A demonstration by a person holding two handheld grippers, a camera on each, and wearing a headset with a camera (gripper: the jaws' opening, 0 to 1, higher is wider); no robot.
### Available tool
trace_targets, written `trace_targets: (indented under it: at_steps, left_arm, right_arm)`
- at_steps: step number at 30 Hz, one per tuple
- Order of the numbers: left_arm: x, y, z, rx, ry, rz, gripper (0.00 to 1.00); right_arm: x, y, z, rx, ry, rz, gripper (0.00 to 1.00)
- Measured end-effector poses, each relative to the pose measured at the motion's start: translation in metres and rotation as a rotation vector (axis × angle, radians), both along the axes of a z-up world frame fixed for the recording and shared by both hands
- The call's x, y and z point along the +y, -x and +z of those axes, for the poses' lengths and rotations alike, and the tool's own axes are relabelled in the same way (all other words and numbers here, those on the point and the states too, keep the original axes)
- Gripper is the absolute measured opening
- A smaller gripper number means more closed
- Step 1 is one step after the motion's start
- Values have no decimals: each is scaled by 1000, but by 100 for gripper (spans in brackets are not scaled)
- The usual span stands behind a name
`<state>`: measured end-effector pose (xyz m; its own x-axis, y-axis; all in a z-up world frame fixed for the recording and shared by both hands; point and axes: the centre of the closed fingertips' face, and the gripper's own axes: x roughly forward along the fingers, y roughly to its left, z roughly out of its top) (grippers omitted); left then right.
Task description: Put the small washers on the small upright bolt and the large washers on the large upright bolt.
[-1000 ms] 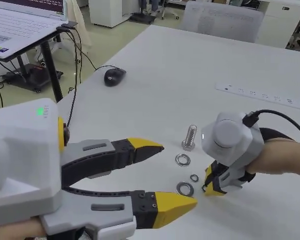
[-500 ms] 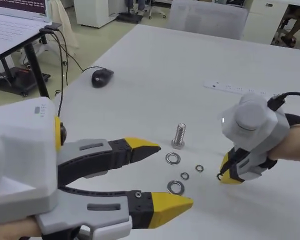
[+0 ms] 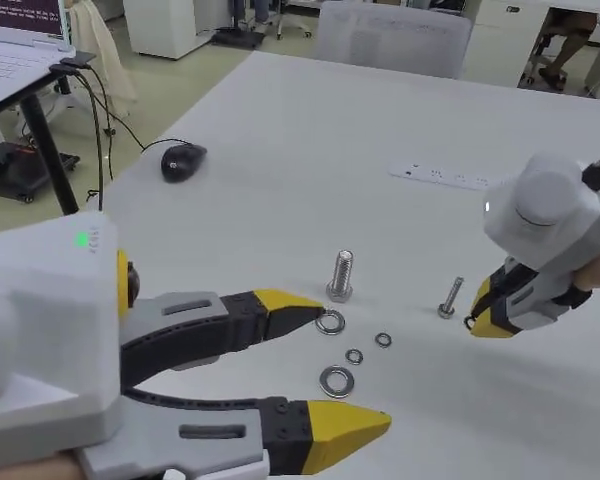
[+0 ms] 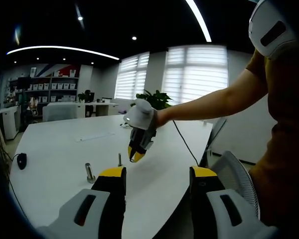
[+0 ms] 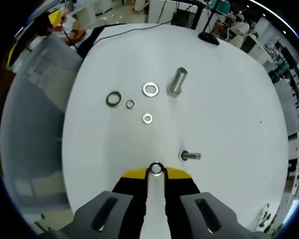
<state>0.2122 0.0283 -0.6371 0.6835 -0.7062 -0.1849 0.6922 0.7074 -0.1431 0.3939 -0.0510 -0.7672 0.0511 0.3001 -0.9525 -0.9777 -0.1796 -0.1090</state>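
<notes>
i count two bolts standing on the counter [image 3: 280,150]: the large bolt [image 3: 340,276] and, at its 3 o'clock, the small bolt [image 3: 450,298]. four washers lie loose at the large bolt's 6 o'clock, two large washers [image 3: 330,322] and two small washers [image 3: 383,340]. my right gripper [image 3: 477,322], tilted down at the small bolt's 4 o'clock, is clenched on a fifth washer [image 5: 156,169]. my left gripper [image 3: 354,364] hangs low, jaws spread wide. a mouse [image 3: 183,160] sits at 10 o'clock.
</notes>
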Motion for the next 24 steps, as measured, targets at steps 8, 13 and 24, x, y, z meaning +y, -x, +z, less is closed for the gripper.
trace_targets:
  at_steps: [8,13,24]
  left_arm:
    - [5,-1,-4,13,-2,8,50]
    - [6,-2,-6,19,3,15,50]
    - [7,-6,-11,27,3,14,50]
  right_arm:
    - [6,-17,9,-29,-11,-9,12]
    - [9,-28,15,-53,-15,-7,12]
    - [20,-46,16,-73,-11,5,12]
